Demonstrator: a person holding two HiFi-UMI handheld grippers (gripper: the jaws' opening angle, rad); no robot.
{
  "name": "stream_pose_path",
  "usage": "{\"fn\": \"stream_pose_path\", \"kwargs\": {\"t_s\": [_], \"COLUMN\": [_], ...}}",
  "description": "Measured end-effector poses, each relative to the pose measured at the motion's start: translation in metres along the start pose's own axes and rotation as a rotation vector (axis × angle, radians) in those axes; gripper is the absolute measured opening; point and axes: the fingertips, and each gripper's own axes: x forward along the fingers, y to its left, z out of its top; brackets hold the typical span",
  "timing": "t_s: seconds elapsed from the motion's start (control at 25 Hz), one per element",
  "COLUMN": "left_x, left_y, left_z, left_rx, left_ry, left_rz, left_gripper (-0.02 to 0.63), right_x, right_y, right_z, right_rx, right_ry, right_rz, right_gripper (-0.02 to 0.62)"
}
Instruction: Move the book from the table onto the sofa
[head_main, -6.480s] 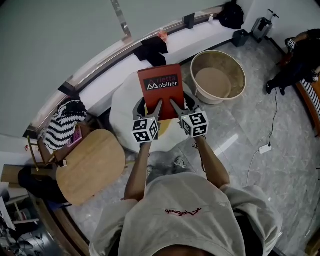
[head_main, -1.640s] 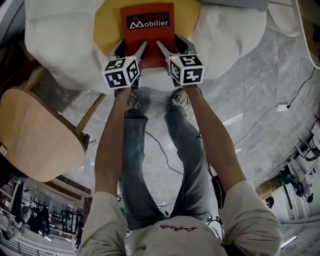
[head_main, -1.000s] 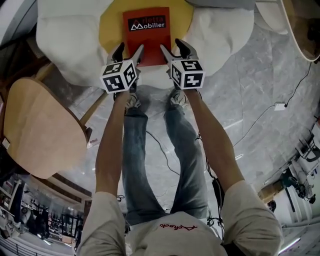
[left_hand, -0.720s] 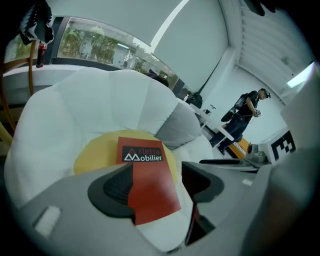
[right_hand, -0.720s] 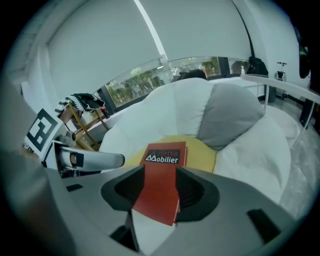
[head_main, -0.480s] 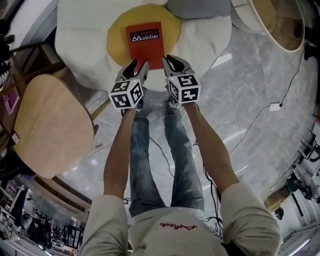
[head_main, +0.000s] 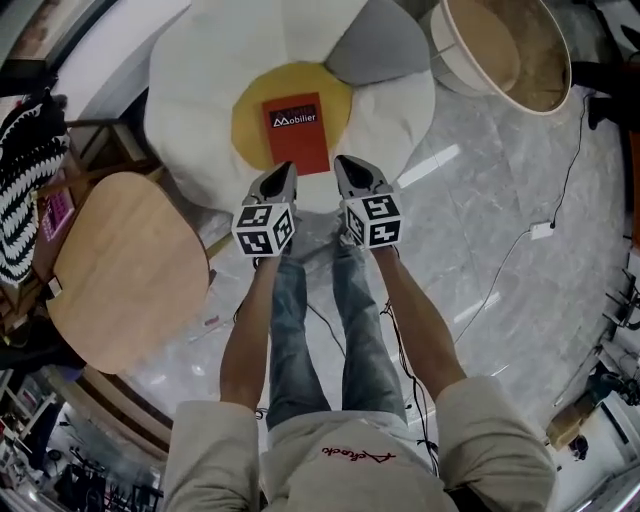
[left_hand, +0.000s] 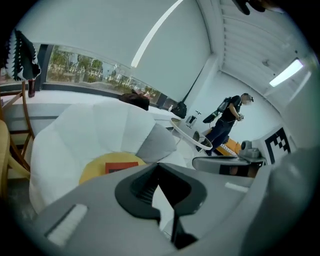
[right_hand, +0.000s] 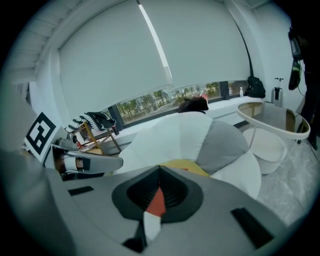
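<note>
The red book (head_main: 296, 132) lies flat on the yellow centre (head_main: 250, 115) of the white flower-shaped sofa (head_main: 200, 70), white print on its cover. Both grippers hang above the sofa's near edge, clear of the book. My left gripper (head_main: 287, 168) and right gripper (head_main: 344, 161) have just been closing and are shut with nothing between their jaws. In the left gripper view the book (left_hand: 121, 166) shows beyond the shut left gripper (left_hand: 159, 167). Through the shut right gripper (right_hand: 160, 171), a strip of the book (right_hand: 156, 201) appears.
A round wooden table (head_main: 125, 265) stands at the left, near a striped cloth (head_main: 25, 190). On the sofa's far side rests a grey cushion (head_main: 375, 45). A beige tub (head_main: 505, 50) stands at the upper right. A white cable and plug strip (head_main: 540, 230) cross the marble floor.
Both grippers have let go of the book, risen and drawn back from it, and their jaws have closed. The book stays on the sofa's yellow centre.
</note>
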Motion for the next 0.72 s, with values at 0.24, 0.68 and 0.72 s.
{"fn": "stream_pose_path", "kwargs": {"t_s": [0.24,0.68,0.72], "left_x": [-0.034,-0.114,-0.121], "left_y": [-0.044,-0.121,-0.128], "left_z": [0.051,0.17,0.18], "left_rx": [0.086,0.185,0.197], "left_ry": [-0.024,-0.152,-0.163], "left_rz": [-0.036,-0.082,-0.086], "left_gripper": [0.009,0.009,0.009], "right_x": [-0.054,-0.173,-0.183], "right_y": [0.007,0.016,0.017], "right_z": [0.066,0.199,0.208], "right_rx": [-0.043,-0.107,-0.109], "right_ry": [-0.108,-0.304,-0.318], "right_rz": [-0.03,-0.104,-0.111], "right_gripper": [0.009,0.009,0.009]}}
